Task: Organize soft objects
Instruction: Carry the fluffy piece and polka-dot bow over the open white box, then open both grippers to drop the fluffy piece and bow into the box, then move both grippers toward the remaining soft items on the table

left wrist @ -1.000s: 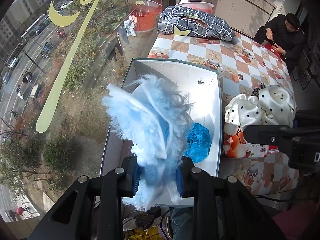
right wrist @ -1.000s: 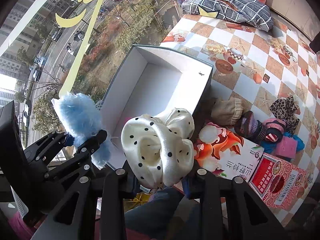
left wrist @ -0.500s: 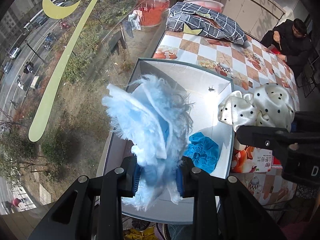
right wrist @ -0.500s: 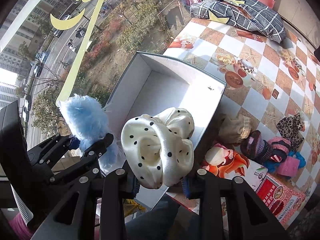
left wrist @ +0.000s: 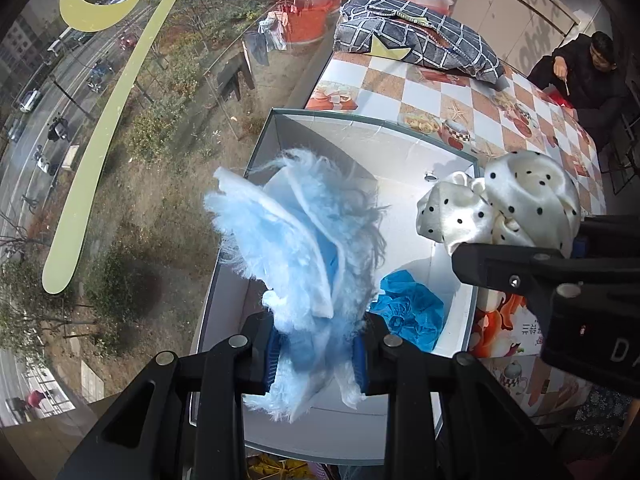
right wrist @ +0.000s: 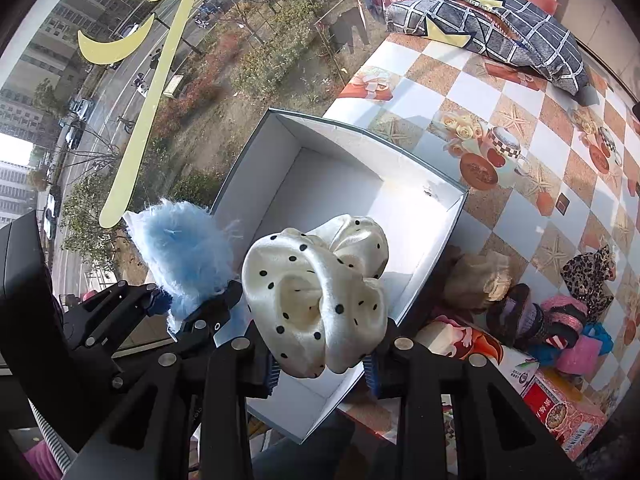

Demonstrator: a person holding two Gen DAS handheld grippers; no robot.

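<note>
1. Drifting in over the white box (right wrist: 420,264) since a second ago: right tongs (right wrist: 320,364), clamped on the cream polka-dot scrunchie (right wrist: 320,292), previously out above the bench (right wrist: 516,92).
2. Hanging beside them above the box: left tongs (left wrist: 316,356), pinched shut on the fluffy blue scrunchie (left wrist: 296,248).
3. Looks ready for release; a blue scrunchie (left wrist: 408,312) already inside.
4. Glossy, puffy, limp.
</note>
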